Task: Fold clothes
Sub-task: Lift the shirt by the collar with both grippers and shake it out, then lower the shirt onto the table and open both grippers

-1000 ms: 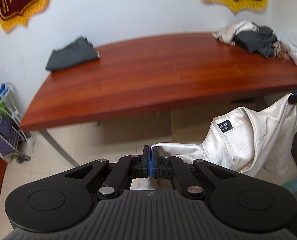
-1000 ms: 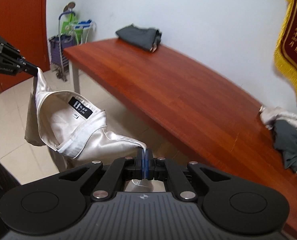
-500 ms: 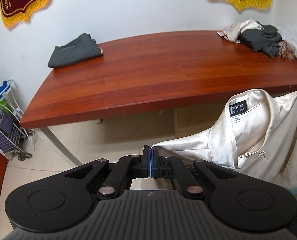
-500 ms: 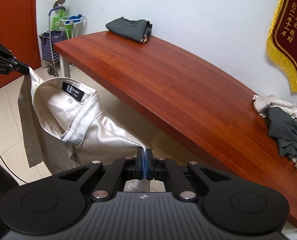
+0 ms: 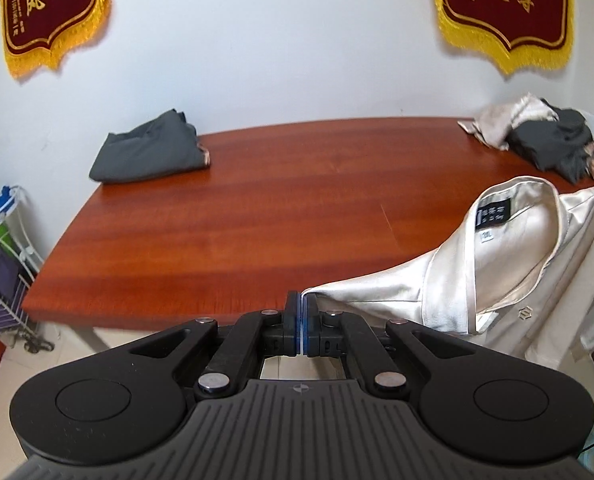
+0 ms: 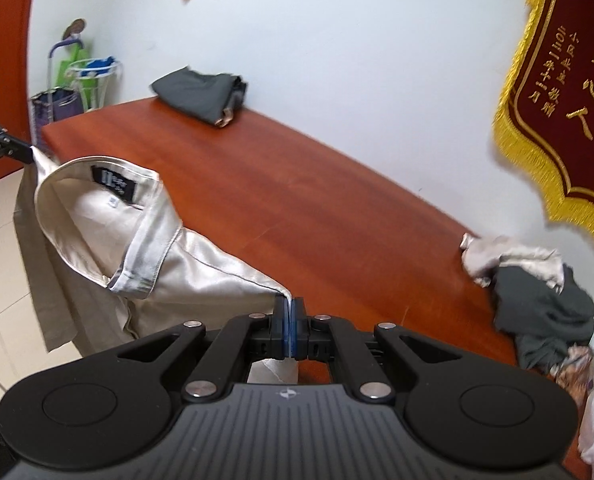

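- Folded dark garment (image 5: 149,156): it lies at the far left end of the wooden table (image 5: 257,208), against the wall. Judged from its tidy shape, it is finished work — keep the new item clear of it.
- Left gripper (image 5: 301,320): its jaws are clamped tight on one shoulder edge of the cream shirt (image 5: 497,272); a fold of fabric passes between the blue pads.
- Cream shirt: it hangs in the air at the near edge of the table, stretched between the two tools, collar uppermost and body hanging below table level. It does not yet rest on the tabletop.
- Right gripper (image 6: 291,322): its jaws are likewise closed on the opposite shoulder edge of the same shirt.
- Step in hand, as judged: carry the shirt over the bare middle of the table and lay it flat. Keep both grips at equal height and the shoulder line taut, so the body drapes without twist. Lower the hem first, then the collar.
- Unfolded pile (image 5: 545,144): cream and dark garments lie heaped at the far right end — avoid dragging the shirt into them.
- Writing: the black neck label (image 5: 495,214) carries small white characters, too small to read. Gold characters on the fringed red banners (image 5: 505,4) are visible; "人" is among them.
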A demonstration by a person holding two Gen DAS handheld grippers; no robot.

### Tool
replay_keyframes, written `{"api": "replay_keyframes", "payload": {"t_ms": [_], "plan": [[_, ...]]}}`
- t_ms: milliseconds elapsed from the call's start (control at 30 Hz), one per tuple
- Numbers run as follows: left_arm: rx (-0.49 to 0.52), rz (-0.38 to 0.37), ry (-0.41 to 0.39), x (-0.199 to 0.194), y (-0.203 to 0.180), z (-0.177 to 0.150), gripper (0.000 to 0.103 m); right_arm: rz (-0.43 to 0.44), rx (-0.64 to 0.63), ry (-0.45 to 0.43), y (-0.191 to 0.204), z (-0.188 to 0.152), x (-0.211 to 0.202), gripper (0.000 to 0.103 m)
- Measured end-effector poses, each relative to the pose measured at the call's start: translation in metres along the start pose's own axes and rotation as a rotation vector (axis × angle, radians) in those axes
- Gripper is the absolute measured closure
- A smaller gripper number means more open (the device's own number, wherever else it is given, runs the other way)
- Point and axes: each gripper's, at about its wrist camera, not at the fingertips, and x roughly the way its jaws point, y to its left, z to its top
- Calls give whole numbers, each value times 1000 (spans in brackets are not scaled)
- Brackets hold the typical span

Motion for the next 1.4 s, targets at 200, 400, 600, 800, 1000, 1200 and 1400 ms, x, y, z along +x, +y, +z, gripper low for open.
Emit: {"api": "replay_keyframes", "payload": {"t_ms": [200,400,600,800,1000,1200,1400], "plan": [[24,-49,-29,71,23,59,102,-70,11,-5,-35,53,71,102],[58,-97,-29,137,46,122,102,-126,45,26,-65,104,142,102],[85,-124,-21,197,62,170,103,-165,54,39,-86,142,198,102],[100,-121,-15,246,69,204,103,-183,26,50,-113,175,256,102],[114,-101,0,294,72,235,103,-170,9,63,-144,195,311,102],[123,-58,30,352,71,268,103,-150,-14,79,-178,212,376,102],[85,-44,65,415,72,307,103,-138,-11,97,-218,228,443,102]]}}
